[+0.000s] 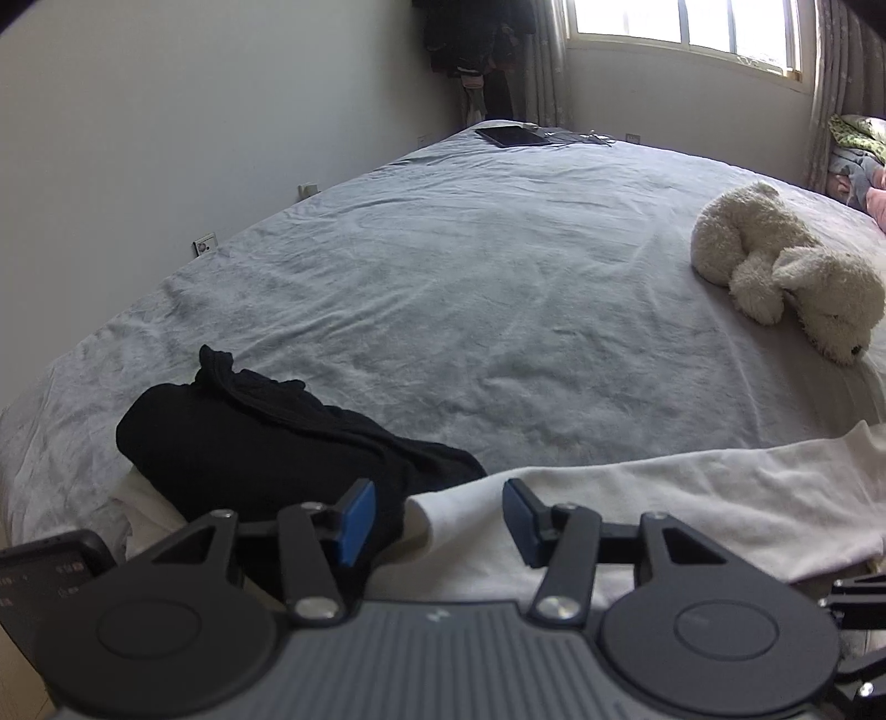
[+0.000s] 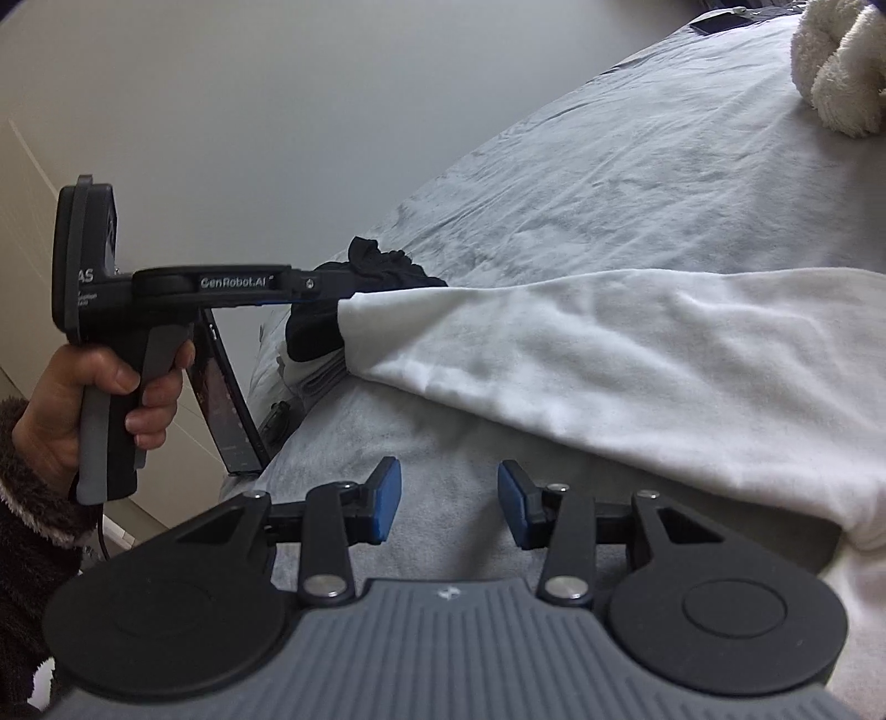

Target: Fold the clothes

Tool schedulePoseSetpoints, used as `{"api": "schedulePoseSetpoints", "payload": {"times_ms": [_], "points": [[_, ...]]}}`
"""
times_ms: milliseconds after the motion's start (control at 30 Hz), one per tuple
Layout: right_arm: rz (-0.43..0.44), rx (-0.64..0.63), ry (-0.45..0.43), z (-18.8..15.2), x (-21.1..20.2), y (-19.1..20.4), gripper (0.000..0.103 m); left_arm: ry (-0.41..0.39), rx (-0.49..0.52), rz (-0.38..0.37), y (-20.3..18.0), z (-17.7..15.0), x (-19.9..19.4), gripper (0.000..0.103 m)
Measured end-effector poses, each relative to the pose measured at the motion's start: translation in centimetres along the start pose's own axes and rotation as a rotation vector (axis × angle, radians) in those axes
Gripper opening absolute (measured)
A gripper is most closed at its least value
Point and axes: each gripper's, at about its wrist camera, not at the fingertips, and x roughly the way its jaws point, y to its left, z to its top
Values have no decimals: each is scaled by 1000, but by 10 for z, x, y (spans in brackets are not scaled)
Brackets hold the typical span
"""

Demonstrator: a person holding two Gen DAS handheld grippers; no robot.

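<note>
A big bed [image 1: 443, 288] with a wrinkled grey sheet [image 1: 387, 249] is seen, pushed close to a plain pale wall [image 1: 166, 138]. Small sockets [image 1: 206, 243] are set low in that wall. A bright window [image 1: 686, 27] with curtains [image 1: 836, 94] is found at the far end, and dark clothes [image 1: 470, 39] are hung in the corner. A dark tablet [image 1: 512, 135] is laid flat at the far edge of the bed. A fluffy white toy dog [image 1: 786, 271] is laid on the right side, and a heap of bedding [image 1: 858, 160] is seen beyond it. At the near edge, a black cloth [image 1: 266, 443] is piled in a bundle on top of something white. Just beside it, a white garment [image 1: 664, 498] is spread across the bed, its end touching the black pile. The left gripper [image 1: 437, 518] is held over that end; its fingers are apart and nothing is pinched. In the right wrist view its handle is gripped by a hand [image 2: 105, 404] with a brown furry sleeve [image 2: 33, 554]. The right gripper [image 2: 448, 501] is held over bare sheet beside the white garment, fingers apart and empty.
</note>
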Motion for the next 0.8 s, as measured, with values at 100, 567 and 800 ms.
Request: {"api": "schedulePoseSetpoints", "payload": {"times_ms": [100,567,800], "points": [[-6,2,-18,1,-3,0,44,13,49,-53,-10,-6,4,32],[-43,38,-47,2,-5,-9,43,-59,24,114,-23,-14,46,21],[-90,63,-96,5,-15,-12,43,-83,31,-7,-55,-6,30,26]]}}
